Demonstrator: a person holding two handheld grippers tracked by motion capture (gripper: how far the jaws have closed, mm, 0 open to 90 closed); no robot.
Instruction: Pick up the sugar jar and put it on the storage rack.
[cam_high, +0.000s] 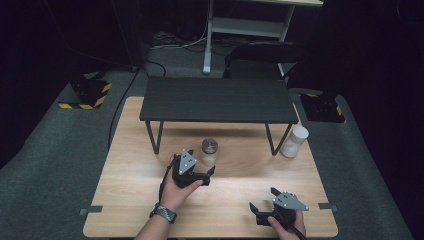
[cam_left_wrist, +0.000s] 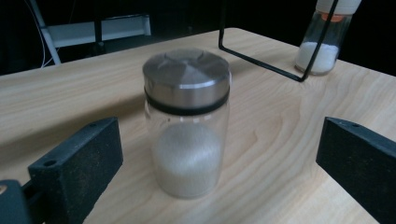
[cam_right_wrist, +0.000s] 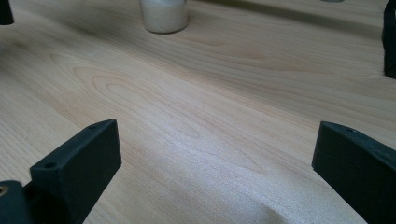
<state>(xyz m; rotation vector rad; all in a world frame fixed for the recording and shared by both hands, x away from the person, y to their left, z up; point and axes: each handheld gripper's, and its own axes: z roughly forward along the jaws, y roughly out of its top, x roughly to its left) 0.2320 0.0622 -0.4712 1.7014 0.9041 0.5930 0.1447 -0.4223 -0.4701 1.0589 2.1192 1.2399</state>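
Note:
A glass jar (cam_high: 209, 150) with a brushed metal lid and white powder in its lower half stands on the wooden table (cam_high: 135, 170), just in front of the black shelf. My left gripper (cam_high: 207, 170) is open and points at it from close by. In the left gripper view the jar (cam_left_wrist: 187, 123) stands between and slightly beyond the two jaws of the left gripper (cam_left_wrist: 219, 135), touching neither. My right gripper (cam_high: 264, 199) is open near the table's front right edge. In the right gripper view the right gripper (cam_right_wrist: 215, 140) has bare wood between its jaws, and the jar's base (cam_right_wrist: 163, 14) shows far ahead.
A low black shelf (cam_high: 216, 100) on thin metal legs (cam_left_wrist: 261, 60) spans the back of the table. A second jar (cam_high: 295, 141) with a white cap and white powder stands by the shelf's right leg, and appears as the capped jar (cam_left_wrist: 326, 44) in the left gripper view.

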